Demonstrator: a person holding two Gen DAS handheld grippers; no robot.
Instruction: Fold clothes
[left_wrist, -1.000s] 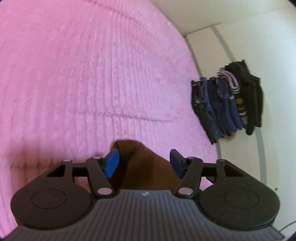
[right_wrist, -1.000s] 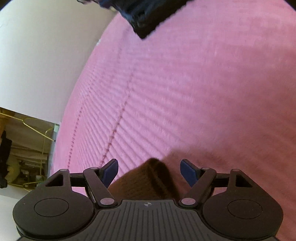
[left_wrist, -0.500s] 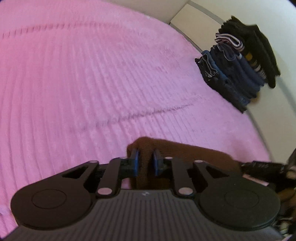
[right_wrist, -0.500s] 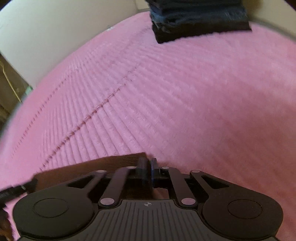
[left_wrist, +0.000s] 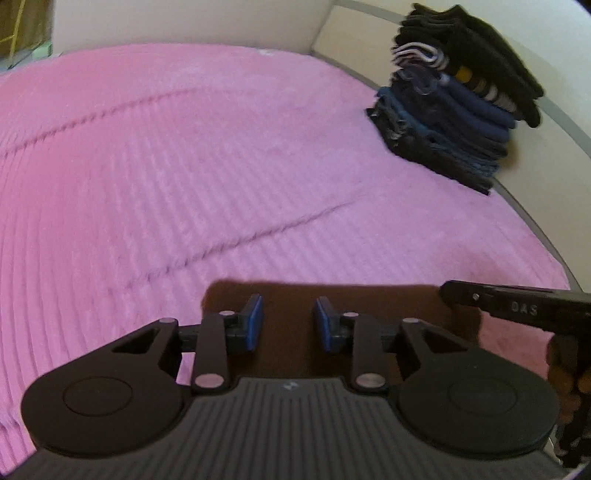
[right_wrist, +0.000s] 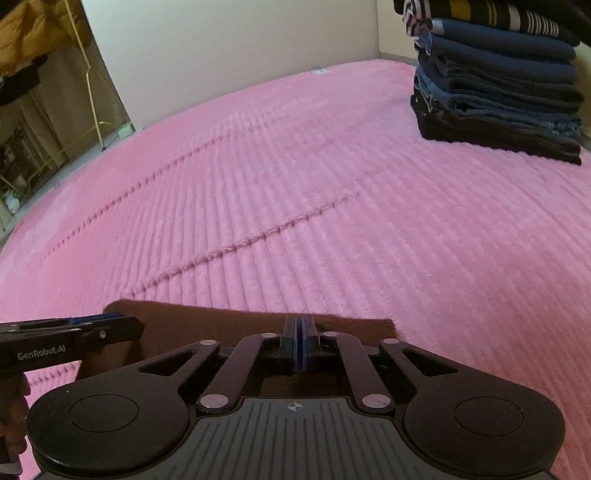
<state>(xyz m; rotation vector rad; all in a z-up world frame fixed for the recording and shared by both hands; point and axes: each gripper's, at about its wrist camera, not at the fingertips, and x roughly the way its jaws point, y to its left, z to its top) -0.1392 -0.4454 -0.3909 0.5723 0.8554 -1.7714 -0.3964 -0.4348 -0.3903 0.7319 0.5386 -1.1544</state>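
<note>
Your right gripper (right_wrist: 298, 345) was clamped on the brown garment (right_wrist: 221, 325); your left gripper (left_wrist: 288, 323) stood parted over its flat, straight-edged fold at 6 o'clock on the pink blanket (left_wrist: 184, 166). The grippers hid its near edge.

A bed covered by a pink ribbed blanket (left_wrist: 192, 177) carries everything here; two stitched seams cross its ribs diagonally. Lying flat on the blanket right at the tongs is a brown cloth (right_wrist: 221, 325), its far edge straight. Well ahead of the tongs and off to their right, at the blanket's far edge near the cream wall, stands a stack of folded dark clothes (right_wrist: 498, 96), navy, denim and black with a striped piece near the top.
</note>
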